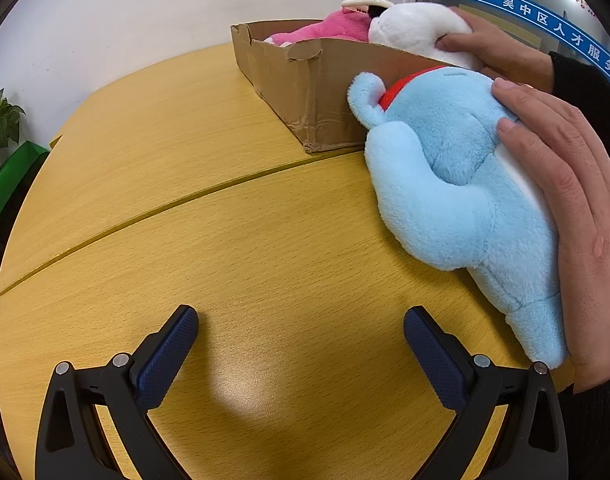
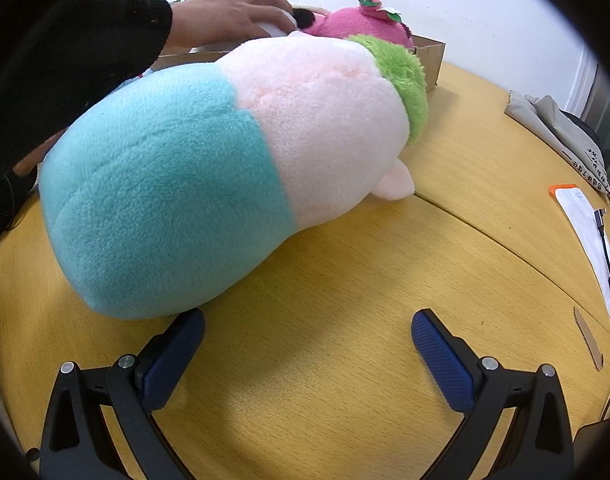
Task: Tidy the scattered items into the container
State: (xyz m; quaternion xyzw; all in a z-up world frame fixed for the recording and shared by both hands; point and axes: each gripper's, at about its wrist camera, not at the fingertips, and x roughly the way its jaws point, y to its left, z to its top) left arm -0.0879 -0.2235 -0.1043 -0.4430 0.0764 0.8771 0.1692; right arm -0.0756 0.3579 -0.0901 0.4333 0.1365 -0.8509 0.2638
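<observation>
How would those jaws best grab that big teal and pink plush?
Probably across the teal end, the part nearest the right gripper. The teal and pink plush lies on its side on the table, so come in low from this near side, open jaws straddling the soft rounded end.

Blue plush (image 1: 457, 184) beside cardboard box (image 1: 305, 92) holding pink plush (image 1: 325, 30).
</observation>
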